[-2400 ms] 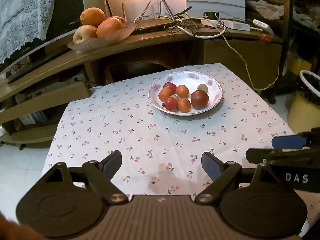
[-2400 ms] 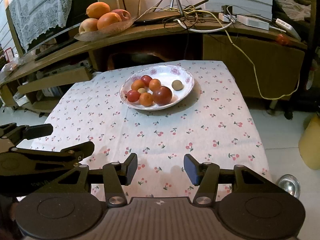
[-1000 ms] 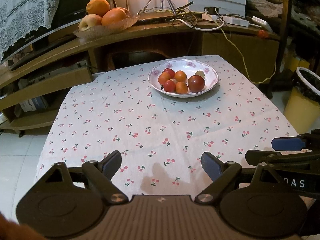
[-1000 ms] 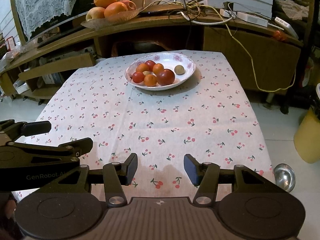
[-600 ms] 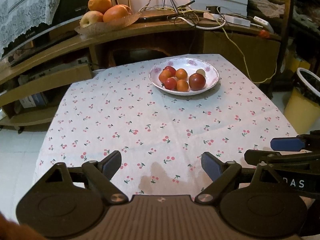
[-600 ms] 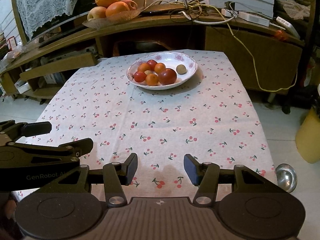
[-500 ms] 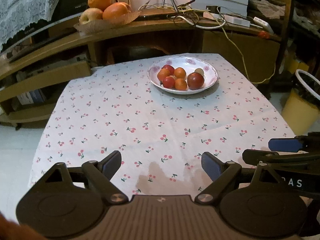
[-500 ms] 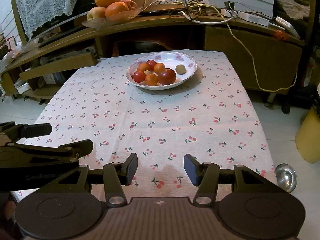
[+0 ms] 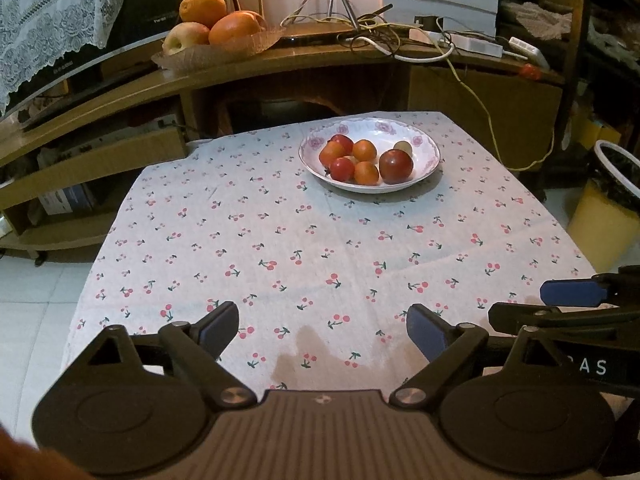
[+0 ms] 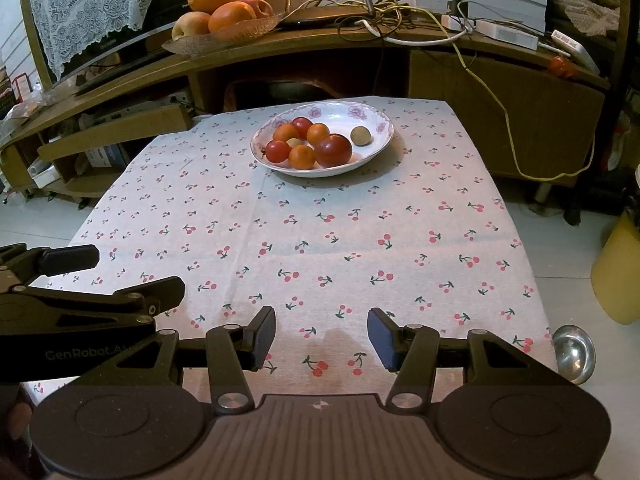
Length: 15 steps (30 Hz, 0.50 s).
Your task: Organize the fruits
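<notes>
A white flowered plate [image 9: 424,162] stands at the far side of the cherry-print tablecloth [image 9: 320,240] and holds several small red and orange fruits, a dark red one [image 9: 396,166] and a pale one [image 9: 402,146]. The plate shows in the right wrist view too [image 10: 380,142]. My left gripper [image 9: 322,330] is open and empty above the near edge of the table. My right gripper [image 10: 322,338] is open and empty beside it, also at the near edge. Both are far from the plate.
A glass dish of large oranges and apples [image 9: 212,28] sits on the wooden shelf [image 9: 280,64] behind the table, next to tangled cables [image 9: 380,40]. A yellow bin [image 9: 608,216] stands on the floor at right. A metal bowl [image 10: 573,353] lies by the table's right corner.
Both grippers have drawn back from the plate over the last seconds, so it looks smaller and farther. Both stay open and empty.
</notes>
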Available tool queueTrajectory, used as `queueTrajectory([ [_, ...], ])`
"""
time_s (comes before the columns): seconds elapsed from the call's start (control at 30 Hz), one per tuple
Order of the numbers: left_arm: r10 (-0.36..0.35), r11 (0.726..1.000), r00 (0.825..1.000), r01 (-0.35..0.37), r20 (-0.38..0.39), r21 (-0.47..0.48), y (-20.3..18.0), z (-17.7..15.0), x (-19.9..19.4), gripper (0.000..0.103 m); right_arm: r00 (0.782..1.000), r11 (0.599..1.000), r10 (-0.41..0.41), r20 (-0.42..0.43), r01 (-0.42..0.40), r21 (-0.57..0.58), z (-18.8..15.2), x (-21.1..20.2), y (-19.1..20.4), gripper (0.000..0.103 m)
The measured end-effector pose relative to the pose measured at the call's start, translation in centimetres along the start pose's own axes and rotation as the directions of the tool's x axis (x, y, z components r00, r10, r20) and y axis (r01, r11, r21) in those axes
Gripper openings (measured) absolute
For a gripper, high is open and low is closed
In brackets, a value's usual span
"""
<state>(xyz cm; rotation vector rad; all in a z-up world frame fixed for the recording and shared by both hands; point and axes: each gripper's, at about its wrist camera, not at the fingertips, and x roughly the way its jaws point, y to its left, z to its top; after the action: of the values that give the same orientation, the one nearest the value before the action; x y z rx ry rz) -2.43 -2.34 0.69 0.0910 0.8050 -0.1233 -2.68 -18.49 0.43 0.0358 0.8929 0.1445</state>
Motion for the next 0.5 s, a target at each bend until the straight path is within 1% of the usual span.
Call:
queueTrajectory([
  [0.2, 0.015, 1.000, 1.000, -0.015, 0.005, 0.004, -0.02, -0.06, -0.02, 0.100, 1.000, 1.000, 0.000, 0.000, 0.000, 0.000, -0.01, -0.01, 0.01, 0.054],
  [0.5, 0.025, 1.000, 1.000, -0.025, 0.005, 0.009, -0.06, -0.12, 0.03, 0.100, 1.000, 1.000, 0.000, -0.002, 0.000, -0.002, -0.09, 0.08, 0.03, 0.055],
])
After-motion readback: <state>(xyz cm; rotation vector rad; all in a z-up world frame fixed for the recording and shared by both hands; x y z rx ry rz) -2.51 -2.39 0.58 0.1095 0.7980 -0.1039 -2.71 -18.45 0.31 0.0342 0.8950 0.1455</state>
